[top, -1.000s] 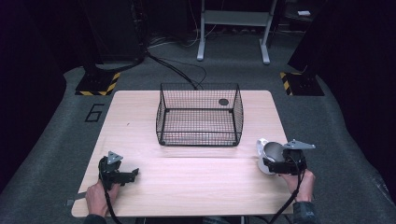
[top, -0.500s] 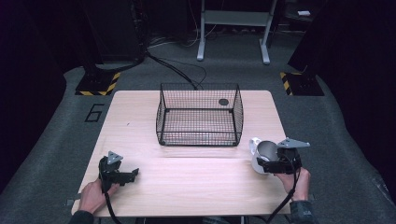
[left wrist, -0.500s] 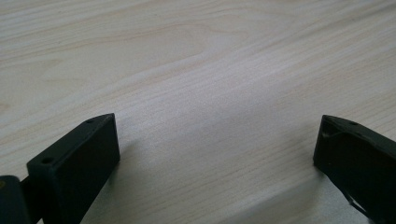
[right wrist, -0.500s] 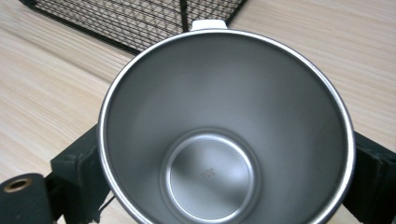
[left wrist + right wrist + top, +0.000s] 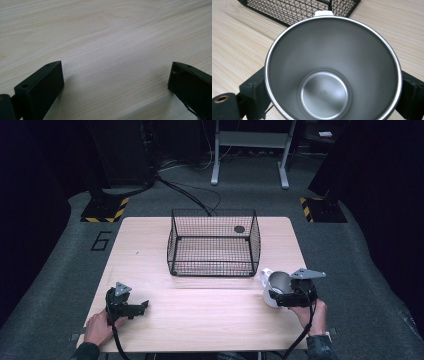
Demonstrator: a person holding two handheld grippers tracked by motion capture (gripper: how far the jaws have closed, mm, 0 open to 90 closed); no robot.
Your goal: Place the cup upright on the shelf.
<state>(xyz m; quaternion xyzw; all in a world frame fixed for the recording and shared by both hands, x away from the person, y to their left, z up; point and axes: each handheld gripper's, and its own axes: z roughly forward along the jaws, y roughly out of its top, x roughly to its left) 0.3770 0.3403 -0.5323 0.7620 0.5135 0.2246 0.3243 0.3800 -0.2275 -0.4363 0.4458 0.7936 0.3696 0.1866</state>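
The right hand-held gripper (image 5: 278, 296) is pinching a steel mug (image 5: 276, 286) between its jaws, the mug sitting at the near right of the tabletop (image 5: 200, 315), just beside the near right corner of the black wire basket (image 5: 213, 242). The left hand-held gripper (image 5: 139, 308) is resting at the near left, jaws spread over bare wood.

Brushed steel mug (image 5: 332, 75) with white outside, matt pale wood table (image 5: 210, 315), black wire basket (image 5: 214, 245)
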